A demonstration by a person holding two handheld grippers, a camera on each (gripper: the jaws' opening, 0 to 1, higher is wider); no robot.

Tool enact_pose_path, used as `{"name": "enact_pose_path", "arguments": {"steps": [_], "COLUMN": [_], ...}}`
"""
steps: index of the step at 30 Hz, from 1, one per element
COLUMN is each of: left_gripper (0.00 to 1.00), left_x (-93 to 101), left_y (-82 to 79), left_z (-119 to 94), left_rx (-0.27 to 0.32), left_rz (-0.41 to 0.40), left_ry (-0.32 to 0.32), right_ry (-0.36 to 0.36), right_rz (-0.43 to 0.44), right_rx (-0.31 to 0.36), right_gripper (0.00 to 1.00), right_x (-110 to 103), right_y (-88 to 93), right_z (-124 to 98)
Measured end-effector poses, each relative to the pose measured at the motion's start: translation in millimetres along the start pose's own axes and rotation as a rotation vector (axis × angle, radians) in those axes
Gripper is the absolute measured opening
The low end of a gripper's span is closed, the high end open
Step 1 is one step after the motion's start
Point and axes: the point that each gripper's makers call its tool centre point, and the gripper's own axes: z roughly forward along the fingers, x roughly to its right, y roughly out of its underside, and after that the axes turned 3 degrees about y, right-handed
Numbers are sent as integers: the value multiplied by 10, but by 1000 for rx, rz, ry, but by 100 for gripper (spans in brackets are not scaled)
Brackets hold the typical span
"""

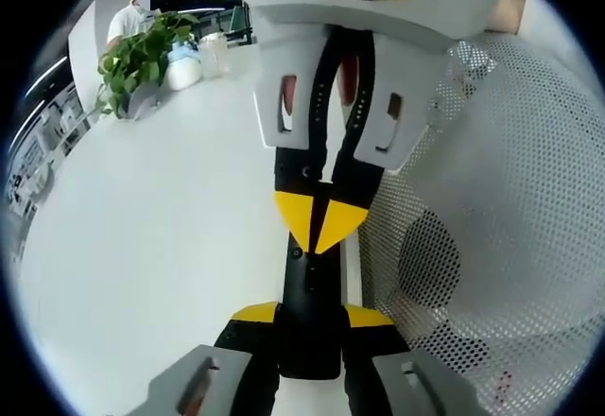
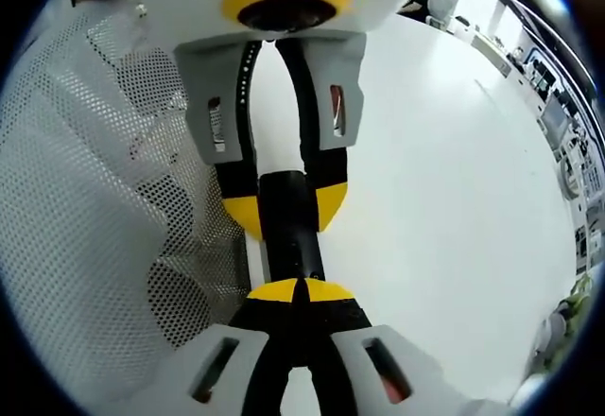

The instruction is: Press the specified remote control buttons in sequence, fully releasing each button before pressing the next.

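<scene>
On the white table (image 1: 142, 246), beside the mesh sleeve (image 1: 510, 199): black remote (image 1: 309, 312) clamped at one end between left gripper (image 1: 312, 326) tips; right gripper (image 2: 301, 293) shut, tips pressing its face; could skid sideways under off-centre pressure

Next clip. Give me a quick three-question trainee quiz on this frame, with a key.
1. True or false: the left gripper holds the black remote between its jaws.
2. The right gripper has its yellow tips: A) spread wide apart; B) closed together over the remote; C) clamped on a cup.
3. Fill in: the mesh object beside the remote is ____ in colour.
Key: 1 true; 2 B; 3 white.
</scene>
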Motion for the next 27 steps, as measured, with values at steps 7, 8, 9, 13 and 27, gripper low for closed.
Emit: {"name": "enact_pose_path", "arguments": {"steps": [7,8,9,13,27], "left_gripper": [24,24,24,24,24], "left_x": [-20,-24,-30,-54,-99], "left_y": [-5,-5,-6,-7,-12], "left_z": [1,2,2,6,6], "left_rx": [-4,-4,-3,1,30], "left_rz": [-7,-8,-9,-9,-31], "left_ry": [-8,-9,-11,-19,-26], "right_ry": [9,12,15,22,10], "right_rz": [4,3,0,-8,-48], "right_rx": [0,0,-1,-16,-21], "right_gripper": [0,0,0,0,0], "right_x": [21,24,29,41,-8], "right_y": [4,4,6,36,21], "right_z": [1,1,1,-8,-12]}}
